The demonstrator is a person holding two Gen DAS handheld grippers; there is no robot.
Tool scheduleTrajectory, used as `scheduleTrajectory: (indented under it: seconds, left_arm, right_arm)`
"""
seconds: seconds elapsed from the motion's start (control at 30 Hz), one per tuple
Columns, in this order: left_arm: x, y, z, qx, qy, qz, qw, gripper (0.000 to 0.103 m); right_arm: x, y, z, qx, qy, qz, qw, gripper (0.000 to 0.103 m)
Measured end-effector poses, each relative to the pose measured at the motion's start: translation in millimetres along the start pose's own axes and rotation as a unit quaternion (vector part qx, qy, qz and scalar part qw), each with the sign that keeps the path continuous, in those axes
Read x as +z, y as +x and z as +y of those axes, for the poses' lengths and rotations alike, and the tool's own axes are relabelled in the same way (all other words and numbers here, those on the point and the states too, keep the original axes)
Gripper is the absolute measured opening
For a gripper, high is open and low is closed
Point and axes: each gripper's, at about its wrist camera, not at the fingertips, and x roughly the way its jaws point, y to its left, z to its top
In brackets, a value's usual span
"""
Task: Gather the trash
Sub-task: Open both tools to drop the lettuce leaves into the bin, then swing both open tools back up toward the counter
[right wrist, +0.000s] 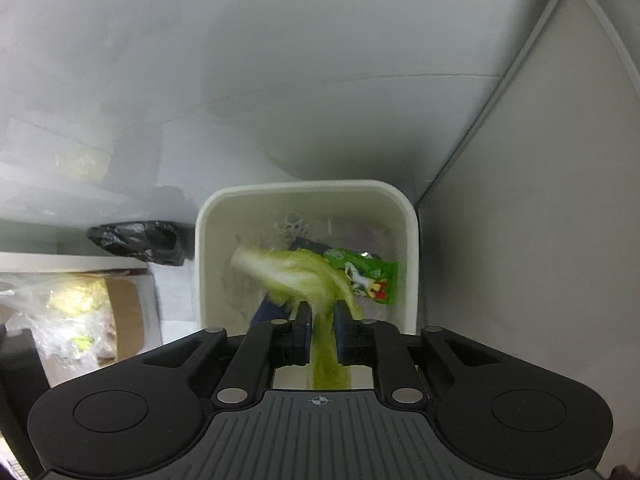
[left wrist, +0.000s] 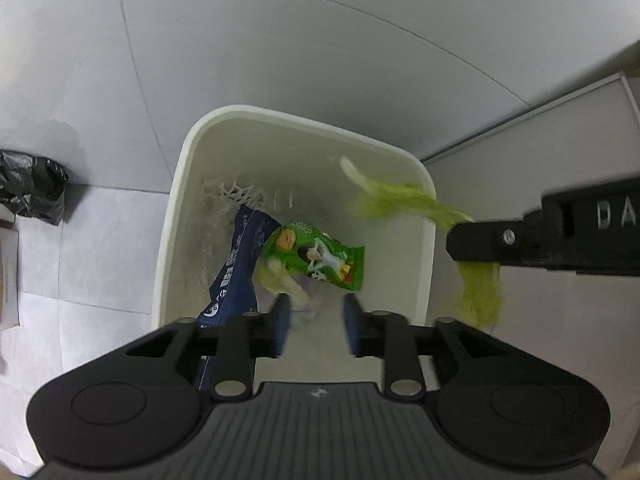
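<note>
Two wrappers (left wrist: 312, 256) were already in the white bin (left wrist: 426, 240) when we had the right hand-held gripper (right wrist: 319, 330) pinching a lettuce leaf (right wrist: 296, 276) above it. Left hand-held gripper (left wrist: 316, 324) hung spread, empty. Leaf drop remained, we reckoned.

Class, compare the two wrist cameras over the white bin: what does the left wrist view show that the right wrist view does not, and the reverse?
Only the left wrist view shows the left gripper, open and empty, and the right gripper from the side. Only the right wrist view shows the cardboard box with clear plastic, left of the bin, and the right gripper from behind. Both show the white bin, the lettuce leaf clamped by the right gripper, the green snack wrapper, the dark blue packet and the black bag.
</note>
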Motion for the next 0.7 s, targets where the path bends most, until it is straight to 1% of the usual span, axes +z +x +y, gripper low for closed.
scheduleTrajectory:
  seconds: [0.03,0.07,0.1,0.13,0.17,0.2,0.27,0.43,0.5,0.7]
  left_arm:
    - [-0.6,-0.4,-0.1,0.0,0.001,0.0,1.0,0.035]
    - [-0.7,0.1,-0.3,-0.001,0.0,0.002,1.0,0.04]
    - [-1.2,-0.1,-0.4,-0.001,-0.001,0.002,1.0,0.042]
    - [-1.5,-0.3,-0.3,-0.001,-0.001,0.002,1.0,0.046]
    - [-0.7,-0.4,-0.9,0.0,-0.002,0.001,1.0,0.05]
    - [-1.1,-1.1,-1.1,0.0,-0.002,0.0,1.0,0.052]
    - [-0.9,-0.4,-3.3,0.001,-0.001,0.001,1.0,0.058]
    - [-0.1,-2.4,-6.2,0.004,-0.002,0.003,1.0,0.064]
    - [-0.5,-3.8,-7.0,0.003,-0.002,0.003,1.0,0.066]
    - [-2.7,-14.6,-9.3,0.0,0.004,-0.001,1.0,0.071]
  right_arm:
    - [0.9,0.5,-0.3,0.003,0.004,-0.001,1.0,0.02]
    - [1.5,-0.2,-0.9,0.004,0.009,-0.001,1.0,0.025]
    - [2.1,-0.9,-1.6,0.005,0.014,-0.002,1.0,0.032]
    - [2.2,-1.7,-2.2,0.007,0.018,-0.004,1.0,0.037]
    - [1.9,-2.7,-2.5,0.008,0.019,-0.005,1.0,0.045]
    - [2.1,-3.2,-1.9,0.008,0.02,-0.007,1.0,0.055]
    - [1.1,-5.3,-1.2,0.009,0.017,-0.011,1.0,0.062]
    - [2.4,-6.3,2.0,0.012,0.013,-0.007,1.0,0.063]
    - [3.4,-8.3,4.3,0.013,0.01,-0.007,1.0,0.066]
    - [2.7,-23.3,10.5,0.018,-0.009,-0.018,1.0,0.068]
